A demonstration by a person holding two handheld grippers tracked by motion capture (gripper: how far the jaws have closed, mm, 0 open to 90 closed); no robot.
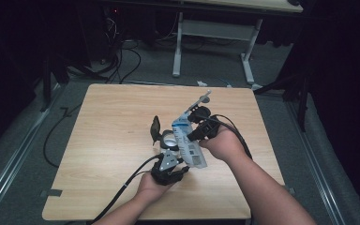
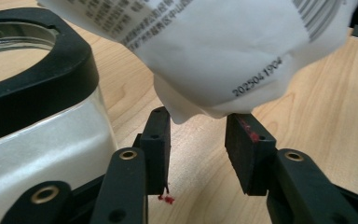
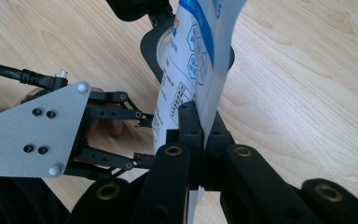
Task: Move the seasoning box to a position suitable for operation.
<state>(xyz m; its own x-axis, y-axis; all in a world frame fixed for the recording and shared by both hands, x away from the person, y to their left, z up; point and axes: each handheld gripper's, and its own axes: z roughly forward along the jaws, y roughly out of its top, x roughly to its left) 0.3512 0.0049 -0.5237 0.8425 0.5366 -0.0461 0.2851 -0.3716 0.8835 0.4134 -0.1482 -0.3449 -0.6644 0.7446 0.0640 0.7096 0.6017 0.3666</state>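
Right gripper (image 3: 204, 140) clamps pouch (image 1: 189, 140) — over open jar (image 1: 168, 139).

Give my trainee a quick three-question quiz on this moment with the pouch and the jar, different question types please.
1. True or false: the right claw is shut on the pouch.
2. The bottom corner of the pouch hangs A) inside the jar, B) right at the tips of the left claw, or C) flat on the table?
3. In a word or two, what material is the table top?

Key:
1. True; the jaws pinch the pouch's edge.
2. B; the jaws stand apart with the corner just above them, and the jar sits beside them with its black rim open.
3. Light wood.
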